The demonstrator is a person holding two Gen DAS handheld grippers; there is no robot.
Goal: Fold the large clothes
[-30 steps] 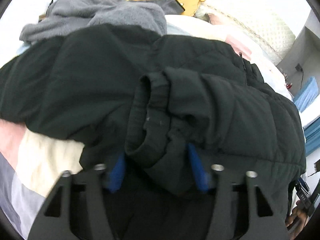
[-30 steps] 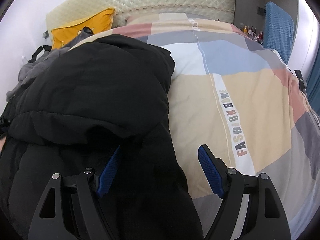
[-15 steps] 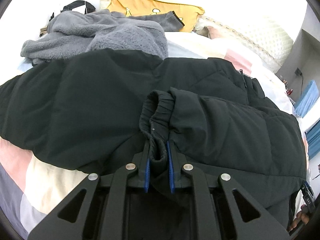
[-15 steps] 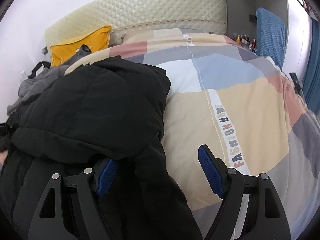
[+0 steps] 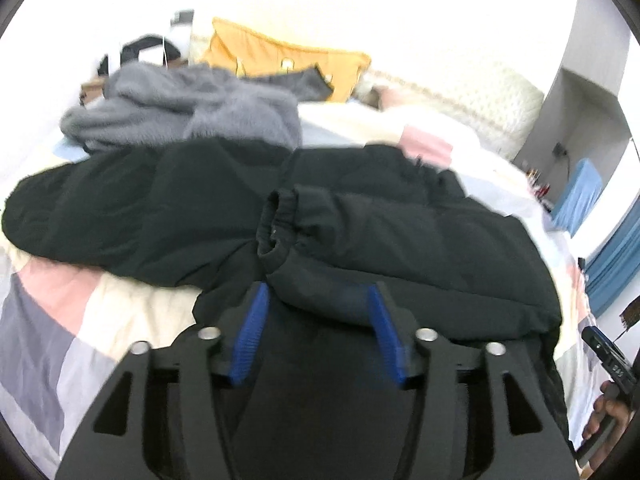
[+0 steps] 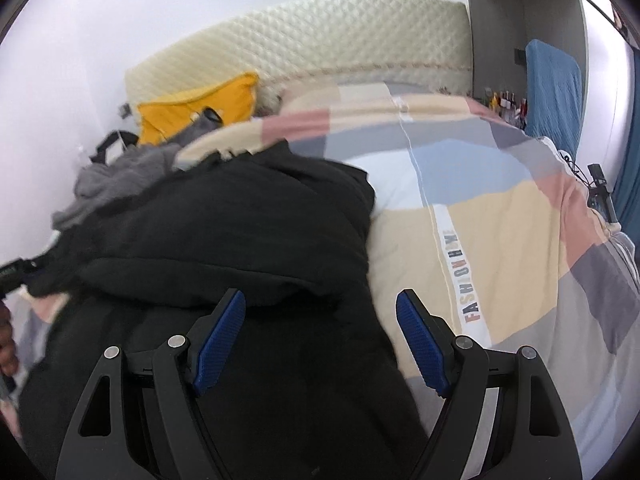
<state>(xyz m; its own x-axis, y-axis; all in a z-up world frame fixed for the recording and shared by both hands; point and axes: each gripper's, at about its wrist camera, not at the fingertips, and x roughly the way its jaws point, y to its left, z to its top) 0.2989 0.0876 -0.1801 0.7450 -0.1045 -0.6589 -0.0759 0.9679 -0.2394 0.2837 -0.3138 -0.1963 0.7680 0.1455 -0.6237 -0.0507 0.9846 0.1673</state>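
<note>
A black puffer jacket (image 5: 400, 240) lies on the bed, one sleeve folded across its body with the elastic cuff (image 5: 280, 224) facing me. My left gripper (image 5: 318, 316) is open, its blue pads just short of the cuff and holding nothing. In the right wrist view the same jacket (image 6: 240, 224) fills the left half. My right gripper (image 6: 320, 320) is open and empty above the jacket's right edge.
The jacket rests on a patchwork duvet (image 6: 500, 240) with free bed to its right. A grey fleece (image 5: 192, 116) and a yellow pillow (image 5: 280, 64) lie behind it by the quilted headboard (image 6: 320, 40). A blue chair (image 6: 552, 88) stands at the far right.
My left gripper was shut on the sleeve cuff half a second ago; it has opened and drawn back, leaving the sleeve on the jacket. My right gripper has risen and stays open.
</note>
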